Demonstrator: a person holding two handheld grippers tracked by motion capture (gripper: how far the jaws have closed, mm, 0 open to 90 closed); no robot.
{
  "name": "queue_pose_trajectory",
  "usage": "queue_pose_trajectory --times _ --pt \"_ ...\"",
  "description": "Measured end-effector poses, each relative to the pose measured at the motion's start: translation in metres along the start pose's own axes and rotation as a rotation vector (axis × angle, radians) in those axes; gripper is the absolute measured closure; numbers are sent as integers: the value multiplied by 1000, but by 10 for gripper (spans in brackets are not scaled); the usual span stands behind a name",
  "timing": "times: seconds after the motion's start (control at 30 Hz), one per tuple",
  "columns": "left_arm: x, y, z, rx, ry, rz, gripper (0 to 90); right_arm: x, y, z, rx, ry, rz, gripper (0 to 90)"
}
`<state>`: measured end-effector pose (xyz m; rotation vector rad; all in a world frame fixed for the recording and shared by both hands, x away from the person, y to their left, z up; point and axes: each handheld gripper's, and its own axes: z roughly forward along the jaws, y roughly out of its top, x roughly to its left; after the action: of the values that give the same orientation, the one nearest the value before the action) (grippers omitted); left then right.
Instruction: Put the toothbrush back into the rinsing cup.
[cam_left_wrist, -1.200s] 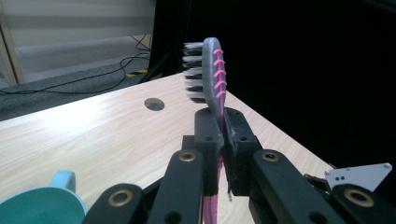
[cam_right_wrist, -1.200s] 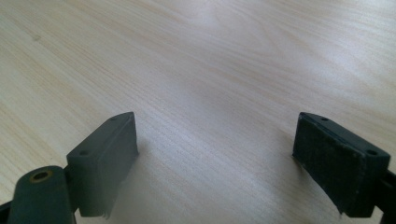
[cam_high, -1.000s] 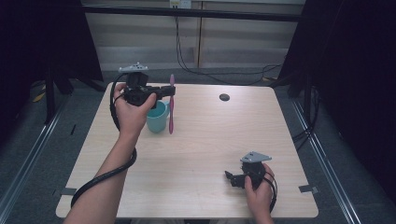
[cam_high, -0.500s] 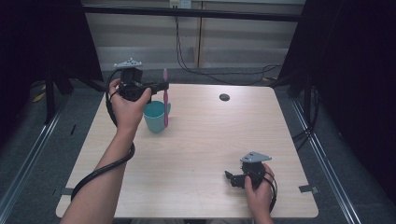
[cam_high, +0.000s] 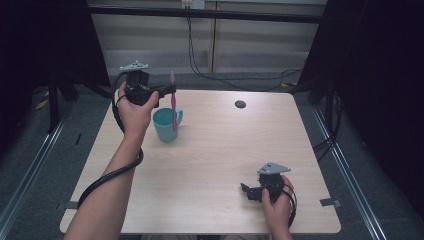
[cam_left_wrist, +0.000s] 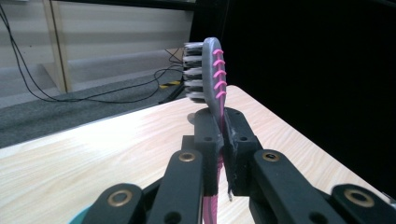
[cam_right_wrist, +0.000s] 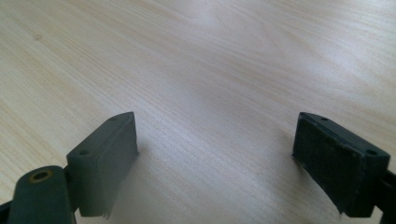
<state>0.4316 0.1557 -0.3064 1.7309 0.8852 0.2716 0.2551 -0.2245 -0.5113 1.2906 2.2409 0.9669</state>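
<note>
A pink toothbrush (cam_high: 173, 102) hangs upright, bristle head up, with my left gripper (cam_high: 169, 90) shut on its neck. Its handle reaches down into or just behind a teal cup (cam_high: 166, 125) standing on the table (cam_high: 210, 150); I cannot tell which. In the left gripper view the grey-and-pink brush head (cam_left_wrist: 208, 70) rises above the closed pads (cam_left_wrist: 208, 135), and my left gripper (cam_left_wrist: 221, 140) pinches the pink neck. My right gripper (cam_high: 244, 190) rests low near the table's front right edge. Its pads (cam_right_wrist: 109, 154) stand wide apart over bare wood, so my right gripper (cam_right_wrist: 229, 163) is open and holds nothing.
A small dark round disc (cam_high: 240, 104) lies at the table's far right. Black cables (cam_high: 220, 75) run across the floor beyond the far edge. Dark curtains flank both sides, and a metal rail (cam_high: 30, 165) runs along the left.
My left hand carried the toothbrush a little left and slightly down, so its handle now lines up with the cup. The right gripper has stayed put.
</note>
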Motion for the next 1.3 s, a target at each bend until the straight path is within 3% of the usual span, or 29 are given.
queue_pose_trajectory --times 0.57,0.9,1.3 --pt "14 9 -1 -18 32 14 855 0 0 0 0 1 0 134" --pt "27 4 4 -36 55 9 855 0 0 0 -1 5 0 135" --pt "48 -4 19 -1 86 -2 855 1 0 0 -1 14 -9 135"
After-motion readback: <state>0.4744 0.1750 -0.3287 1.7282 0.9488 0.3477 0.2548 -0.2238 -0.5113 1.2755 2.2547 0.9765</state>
